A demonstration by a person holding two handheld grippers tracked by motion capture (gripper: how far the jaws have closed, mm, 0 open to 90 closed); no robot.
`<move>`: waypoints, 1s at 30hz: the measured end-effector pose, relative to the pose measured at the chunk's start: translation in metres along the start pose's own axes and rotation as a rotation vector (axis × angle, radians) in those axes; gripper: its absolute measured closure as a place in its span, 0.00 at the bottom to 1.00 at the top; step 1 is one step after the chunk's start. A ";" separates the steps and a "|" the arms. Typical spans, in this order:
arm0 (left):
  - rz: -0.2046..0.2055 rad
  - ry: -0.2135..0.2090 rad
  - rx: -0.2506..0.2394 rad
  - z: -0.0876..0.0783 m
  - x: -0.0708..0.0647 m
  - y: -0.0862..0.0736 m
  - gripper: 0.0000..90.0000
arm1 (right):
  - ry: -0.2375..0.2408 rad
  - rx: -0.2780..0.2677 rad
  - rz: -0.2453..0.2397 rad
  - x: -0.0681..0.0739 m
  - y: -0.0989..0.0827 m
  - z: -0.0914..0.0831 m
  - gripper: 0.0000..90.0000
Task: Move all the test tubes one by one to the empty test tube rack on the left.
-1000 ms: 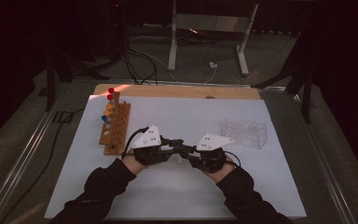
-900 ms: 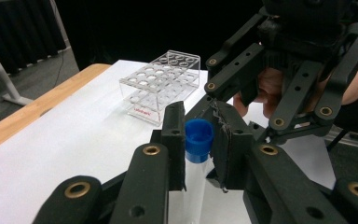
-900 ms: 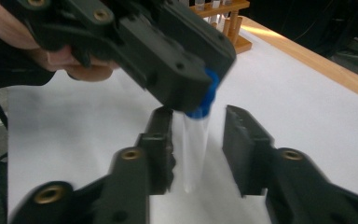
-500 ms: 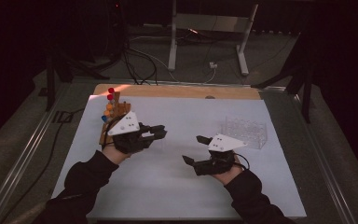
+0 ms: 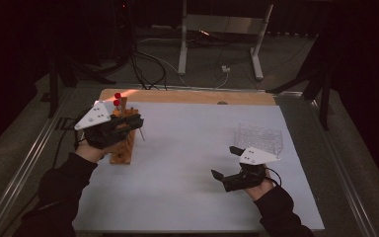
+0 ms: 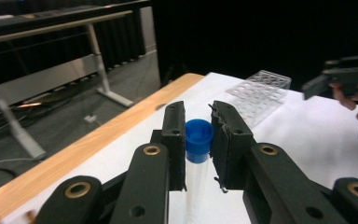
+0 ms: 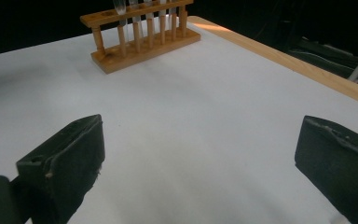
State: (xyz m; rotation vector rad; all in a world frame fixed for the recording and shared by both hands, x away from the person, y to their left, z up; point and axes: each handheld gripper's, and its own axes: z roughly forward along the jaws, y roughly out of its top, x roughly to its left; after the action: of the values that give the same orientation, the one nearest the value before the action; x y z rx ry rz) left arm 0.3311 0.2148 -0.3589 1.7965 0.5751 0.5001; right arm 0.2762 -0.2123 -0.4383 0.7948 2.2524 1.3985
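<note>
A clear tube with a blue cap (image 6: 198, 140) is clamped between the jaws of the left tool (image 6: 198, 140), the pads pressing on it just below and beside the cap, with the clear body running down between the jaws toward the camera. In the high view the left tool (image 5: 128, 121) is held above the wooden rack (image 5: 123, 148) at the left side of the white surface (image 5: 187, 163), and the thin tube is seen slanting down from its tip. The rack stands near the wooden edge strip at the far side, and two red caps (image 5: 117, 98) are seen at its far end. In the right gripper view the rack (image 7: 142, 35) is seen with several clear tubes standing upright in it. The right tool (image 5: 227, 160) is held low over the surface at the right, just in front of a clear plastic tray (image 5: 259, 136); its jaws have just been opening and now stand wide apart, with nothing between them but bare white surface.
</note>
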 end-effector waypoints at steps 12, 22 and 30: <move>-0.024 0.124 0.025 -0.039 0.028 -0.007 0.86 | -0.017 -0.008 0.006 -0.002 -0.007 -0.004 0.02; -0.072 0.182 0.046 -0.053 0.042 -0.029 0.86 | -0.010 -0.009 0.011 -0.002 -0.007 -0.004 0.02; -0.106 0.205 0.063 -0.049 0.049 -0.048 0.86 | -0.009 -0.011 0.008 -0.001 -0.006 -0.005 0.02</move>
State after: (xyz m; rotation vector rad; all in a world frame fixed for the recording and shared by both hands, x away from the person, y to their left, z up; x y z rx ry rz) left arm 0.3341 0.2939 -0.3891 1.7751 0.8316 0.6035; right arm 0.2725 -0.2183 -0.4419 0.8061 2.2353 1.4073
